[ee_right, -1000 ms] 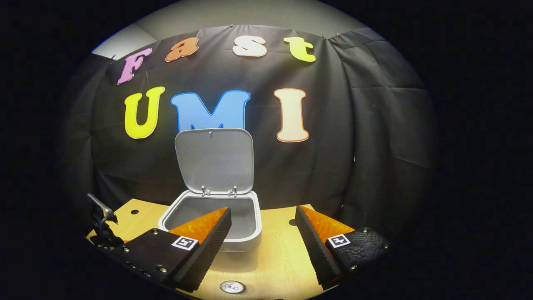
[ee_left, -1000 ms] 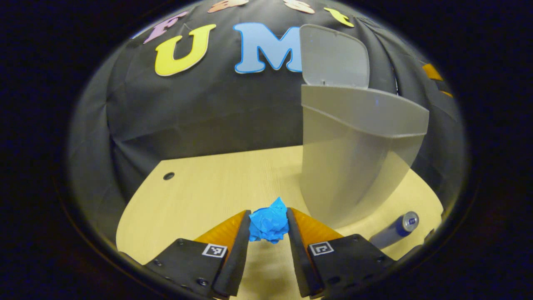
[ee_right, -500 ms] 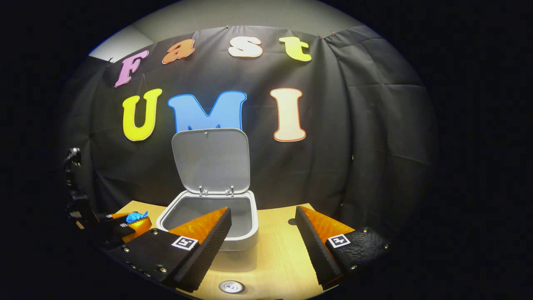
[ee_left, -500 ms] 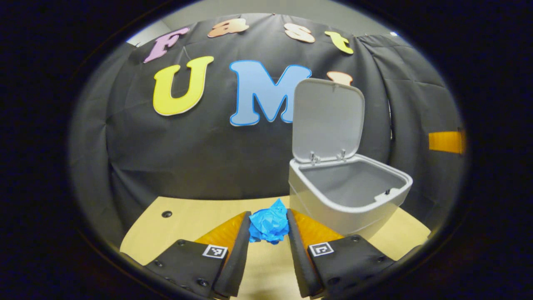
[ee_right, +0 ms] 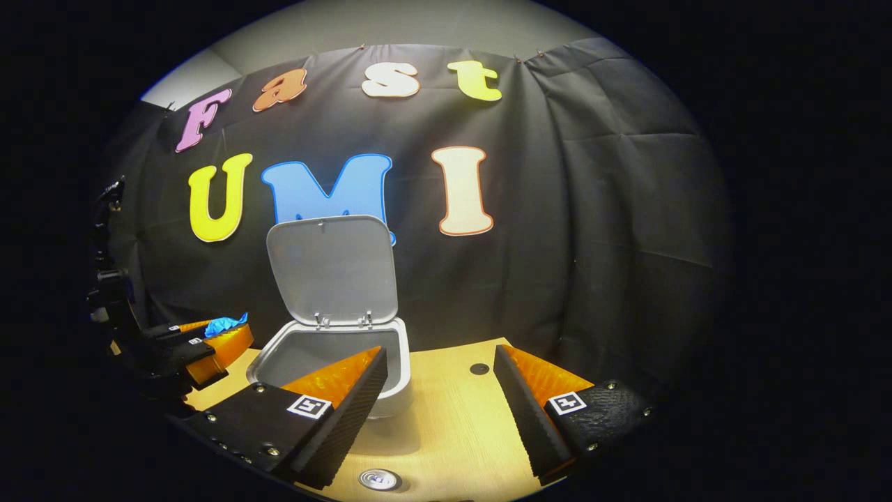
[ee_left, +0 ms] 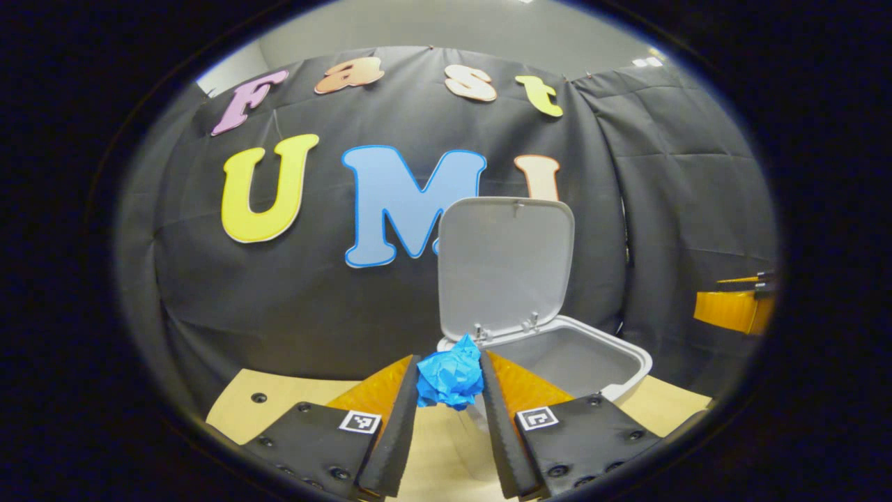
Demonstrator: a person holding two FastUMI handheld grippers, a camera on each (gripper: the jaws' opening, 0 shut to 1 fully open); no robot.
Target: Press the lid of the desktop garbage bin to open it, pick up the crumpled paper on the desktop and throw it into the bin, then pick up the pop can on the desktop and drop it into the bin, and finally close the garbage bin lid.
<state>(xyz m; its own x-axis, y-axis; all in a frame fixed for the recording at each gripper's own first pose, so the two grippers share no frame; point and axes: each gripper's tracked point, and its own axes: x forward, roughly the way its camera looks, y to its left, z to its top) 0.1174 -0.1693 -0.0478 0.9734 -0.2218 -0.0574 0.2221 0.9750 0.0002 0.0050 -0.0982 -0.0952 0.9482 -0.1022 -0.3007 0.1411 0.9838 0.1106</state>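
Note:
In the left gripper view my left gripper is shut on the blue crumpled paper, lifted above the table, just short of the near left rim of the grey bin. Its lid stands open and upright. In the right gripper view my right gripper is open with nothing between its fingers, hanging over the table in front of the bin. The left gripper with the paper shows at the left of the bin there. The pop can stands below, top end showing.
The wooden table has a small dark hole to the right of the bin and another at its far left. The right gripper's finger shows at the right edge of the left gripper view.
My left gripper has risen with the paper and come toward the bin, which now sits lower in its view with the inside showing. The right gripper has shifted slightly to the right.

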